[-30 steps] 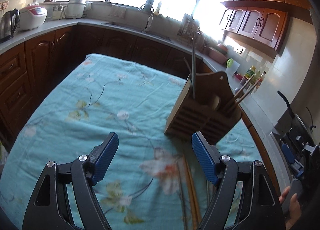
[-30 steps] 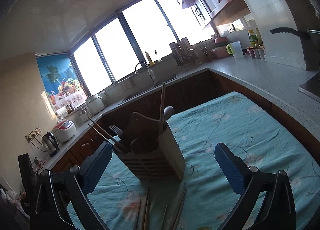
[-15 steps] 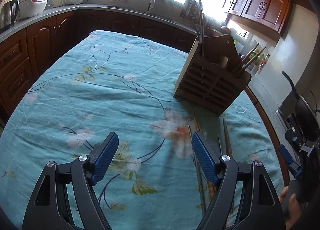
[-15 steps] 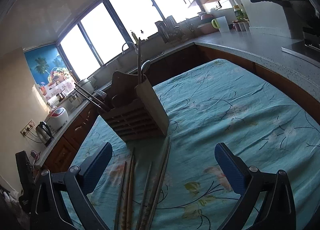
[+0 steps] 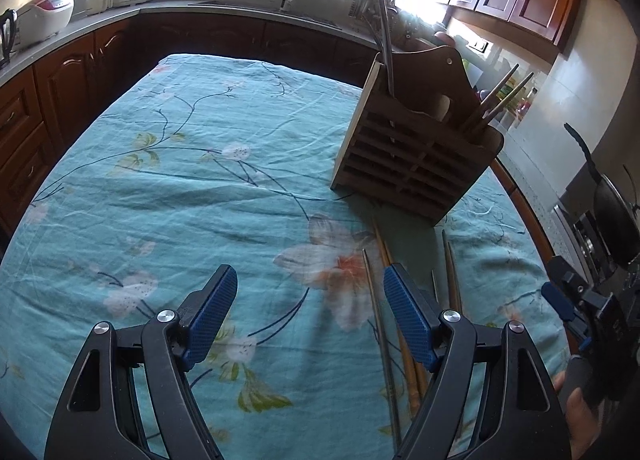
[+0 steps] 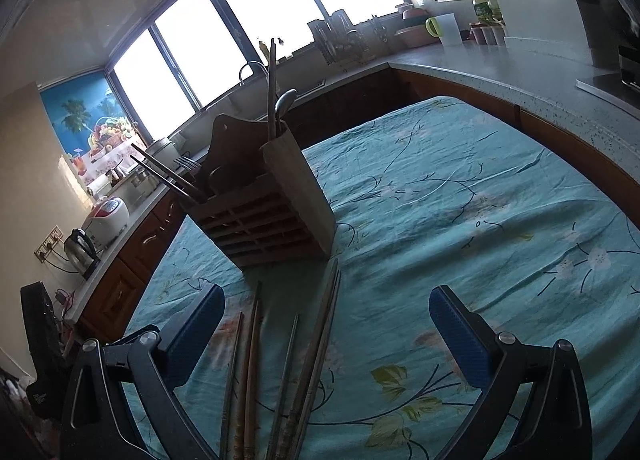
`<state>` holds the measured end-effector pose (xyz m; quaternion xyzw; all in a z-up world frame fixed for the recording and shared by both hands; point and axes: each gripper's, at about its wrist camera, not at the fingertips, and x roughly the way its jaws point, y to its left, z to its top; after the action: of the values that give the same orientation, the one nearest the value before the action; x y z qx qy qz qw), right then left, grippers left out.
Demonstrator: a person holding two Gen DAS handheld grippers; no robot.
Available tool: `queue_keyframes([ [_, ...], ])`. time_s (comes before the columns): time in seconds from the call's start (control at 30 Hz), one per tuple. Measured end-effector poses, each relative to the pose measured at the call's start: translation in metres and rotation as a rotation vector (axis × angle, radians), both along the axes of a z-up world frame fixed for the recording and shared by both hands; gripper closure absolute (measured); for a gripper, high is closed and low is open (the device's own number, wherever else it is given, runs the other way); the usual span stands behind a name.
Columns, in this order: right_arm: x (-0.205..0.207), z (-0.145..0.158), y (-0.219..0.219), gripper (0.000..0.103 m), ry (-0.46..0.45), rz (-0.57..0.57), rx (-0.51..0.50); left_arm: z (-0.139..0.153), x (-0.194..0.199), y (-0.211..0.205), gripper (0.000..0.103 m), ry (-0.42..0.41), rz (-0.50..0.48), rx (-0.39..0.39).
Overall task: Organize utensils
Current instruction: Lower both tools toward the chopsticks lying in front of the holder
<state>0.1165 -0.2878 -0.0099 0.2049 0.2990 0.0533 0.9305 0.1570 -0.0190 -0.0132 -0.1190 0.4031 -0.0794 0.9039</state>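
A wooden slatted utensil holder (image 5: 412,163) (image 6: 264,215) stands on the floral teal tablecloth (image 5: 180,187) (image 6: 460,195), with chopsticks, a fork and a spoon sticking out of it. Several loose chopsticks (image 5: 384,300) (image 6: 288,360) lie on the cloth in front of the holder. My left gripper (image 5: 308,312) hangs open above the cloth, its right finger just left of the chopsticks, nothing between the pads. My right gripper (image 6: 324,336) is open too, with the chopsticks lying below and between its fingers, untouched. The right gripper's blue pad (image 5: 560,304) and a hand show at the left wrist view's right edge.
Dark wooden cabinets and a grey countertop (image 6: 520,75) ring the table. A rice cooker (image 6: 108,215) and kettle (image 6: 82,248) sit on the counter at left, a dish rack (image 6: 340,39) by the window, a pan (image 5: 612,215) on the stove at right.
Both grippers have sunk toward the table and tipped down. The holder has drifted up in both views and the loose chopsticks have come fully into sight. Jaws stayed as wide as before.
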Motion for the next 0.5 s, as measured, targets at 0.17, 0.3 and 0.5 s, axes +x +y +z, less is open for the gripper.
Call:
queue_keyframes([
  [0.17,0.017,-0.006,0.003,0.006,0.042,0.024,-0.024,0.001,0.016,-0.012,0.026,0.014,-0.024,0.004],
  [0.3,0.036,-0.011,0.011,0.029,0.081,0.063,-0.058,-0.001,0.030,-0.023,0.026,0.033,-0.040,0.011],
  [0.5,0.072,-0.022,0.027,0.067,0.156,0.118,-0.119,-0.007,0.046,-0.036,0.040,0.060,-0.083,0.029],
])
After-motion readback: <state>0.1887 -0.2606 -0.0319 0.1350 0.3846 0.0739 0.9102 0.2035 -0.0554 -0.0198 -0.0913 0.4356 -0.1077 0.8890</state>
